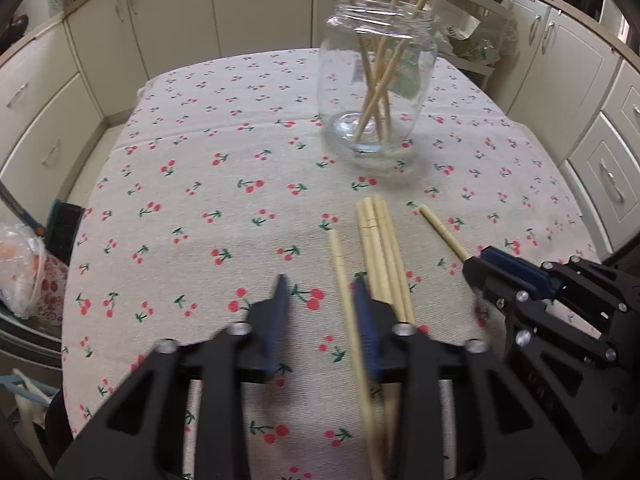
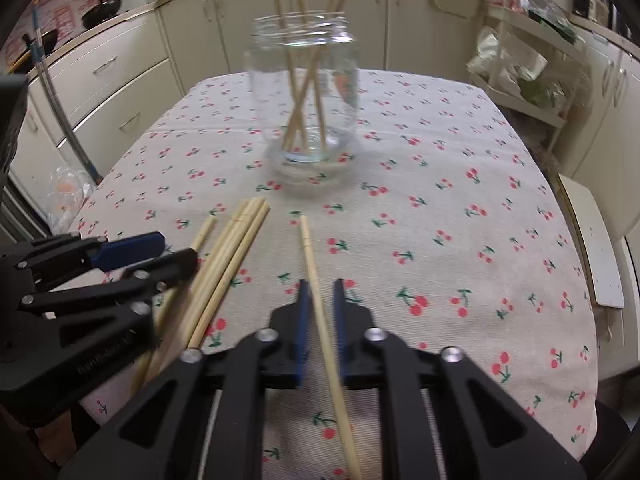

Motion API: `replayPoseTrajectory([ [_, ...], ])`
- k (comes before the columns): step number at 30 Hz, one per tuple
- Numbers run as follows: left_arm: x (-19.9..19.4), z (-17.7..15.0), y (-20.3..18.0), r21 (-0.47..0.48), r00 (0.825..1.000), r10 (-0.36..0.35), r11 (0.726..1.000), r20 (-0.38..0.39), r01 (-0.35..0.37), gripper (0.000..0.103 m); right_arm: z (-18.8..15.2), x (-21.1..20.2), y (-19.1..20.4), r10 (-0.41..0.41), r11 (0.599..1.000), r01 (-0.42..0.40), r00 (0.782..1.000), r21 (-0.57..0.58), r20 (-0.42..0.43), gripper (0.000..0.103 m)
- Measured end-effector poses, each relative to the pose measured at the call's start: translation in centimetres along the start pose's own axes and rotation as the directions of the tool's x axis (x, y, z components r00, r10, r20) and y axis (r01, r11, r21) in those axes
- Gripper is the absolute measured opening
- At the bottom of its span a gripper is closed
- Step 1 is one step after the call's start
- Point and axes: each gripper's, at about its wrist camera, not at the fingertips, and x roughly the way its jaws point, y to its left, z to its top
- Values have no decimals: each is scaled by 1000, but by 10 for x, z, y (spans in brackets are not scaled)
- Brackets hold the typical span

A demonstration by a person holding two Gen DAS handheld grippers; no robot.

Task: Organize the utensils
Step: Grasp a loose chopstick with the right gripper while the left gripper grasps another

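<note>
A clear glass jar [image 1: 376, 80] [image 2: 304, 92] stands upright on the cherry-print tablecloth and holds several wooden chopsticks. More chopsticks lie loose in front of it: a bundle [image 1: 382, 248] [image 2: 236, 248], a single one left of it [image 1: 340, 268] [image 2: 202, 232], and one apart to the right [image 1: 442, 232] [image 2: 316, 292]. My left gripper [image 1: 322, 284] is open over the cloth; the left single chopstick lies just inside its right finger. My right gripper [image 2: 320, 286] is open, its fingers either side of the separate chopstick and not closed on it. It shows in the left wrist view [image 1: 476, 264].
The table [image 1: 200, 152] is ringed by cream kitchen cabinets [image 1: 168, 16]. A plastic bag [image 1: 20, 272] sits off the left edge. A shelf rack with bags [image 2: 520, 68] and a white chair [image 2: 596, 248] stand off the right side.
</note>
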Motion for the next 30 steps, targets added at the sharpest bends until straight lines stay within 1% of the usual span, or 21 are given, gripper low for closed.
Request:
replayPoseTrajectory([
  [1,0,1,0,0,1000,-15,1000,-2,15,15,0,-1,-4,-1,1000,1,1000,17,-5,8],
  [4,1,1,1,15,1000,-30,999,-5,30,15,2,-2,-7,15,1000,-14,1000,28,-10,8],
  [7,2,2,-3,44,999,-37,998,-12,37,15,5,3,0,25,1000,-25,999,-17,-29,9],
  [10,4,4,-8,62,999,-33,997,-14,34,15,8,6,5,24,998,-25,999,-51,-30,10],
  [12,4,6,-9,60,999,-47,997,-19,48,13,10,7,3,24,999,-26,999,-46,-37,7],
  [13,5,8,-9,54,998,-64,996,-28,66,7,11,7,1,29,999,-31,999,-39,-42,6],
  [16,4,9,-5,42,995,-92,995,-40,93,6,12,5,-4,52,999,-53,997,-8,-59,6],
  [19,7,12,1,34,990,-119,992,-71,121,7,16,8,-6,64,998,-64,995,0,-81,6],
  [22,9,14,1,39,990,-114,992,-88,118,7,18,12,-3,60,998,-63,995,-29,-83,6],
  [26,10,15,-6,71,994,-82,994,-77,87,7,19,14,-2,59,997,-63,995,-47,-77,6],
  [28,9,14,-9,87,995,-74,993,-69,80,6,19,14,-5,76,997,-77,994,-19,-74,6],
  [30,8,14,-10,87,995,-80,993,-63,85,5,17,12,-12,111,993,-108,991,40,-72,6],
])
